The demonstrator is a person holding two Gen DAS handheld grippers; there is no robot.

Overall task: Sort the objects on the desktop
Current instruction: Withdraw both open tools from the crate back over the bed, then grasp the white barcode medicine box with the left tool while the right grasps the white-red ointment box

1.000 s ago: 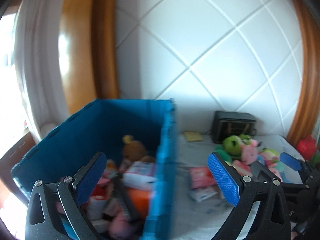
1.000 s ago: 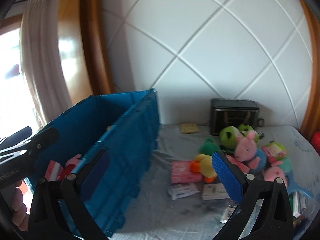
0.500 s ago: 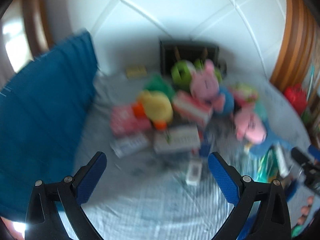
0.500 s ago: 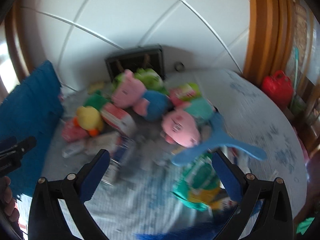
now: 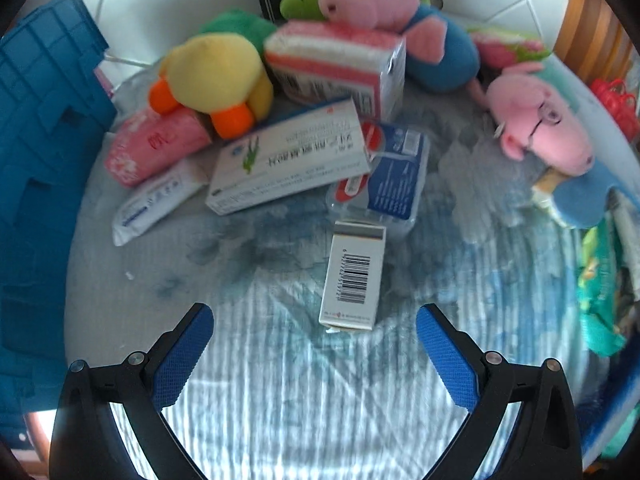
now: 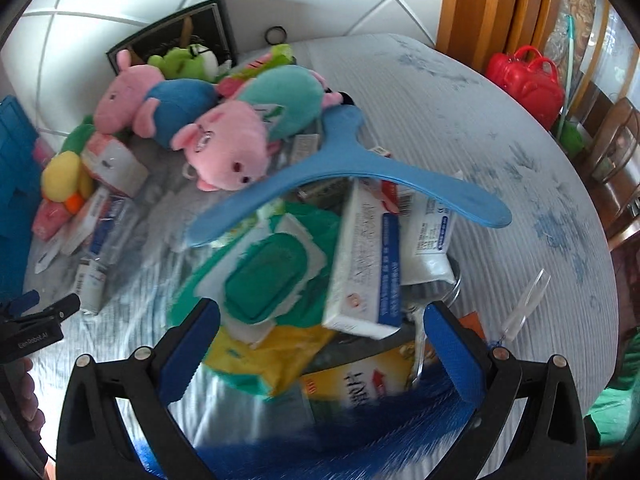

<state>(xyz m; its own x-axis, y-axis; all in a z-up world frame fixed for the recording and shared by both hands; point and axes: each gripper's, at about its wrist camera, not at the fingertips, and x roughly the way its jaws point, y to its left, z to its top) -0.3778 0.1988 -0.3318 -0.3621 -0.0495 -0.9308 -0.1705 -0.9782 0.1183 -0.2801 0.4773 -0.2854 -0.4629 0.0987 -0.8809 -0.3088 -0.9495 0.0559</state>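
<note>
My left gripper is open and empty, low over the striped cloth, just short of a small white barcode box. Beyond it lie a long white medicine box, a blue blister pack, a yellow duck plush and pink pig plushes. My right gripper is open and empty above a green wet-wipes pack, a white and blue box and a blue hanger.
The blue crate stands at the left edge of the table. A red bag and wooden chairs sit past the table's right edge. A yellow box lies under the wipes. The left gripper shows at the right wrist view's left edge.
Both grippers have swung from the blue crate to the right and dropped down close to the pile of objects. Both stay open and empty.
</note>
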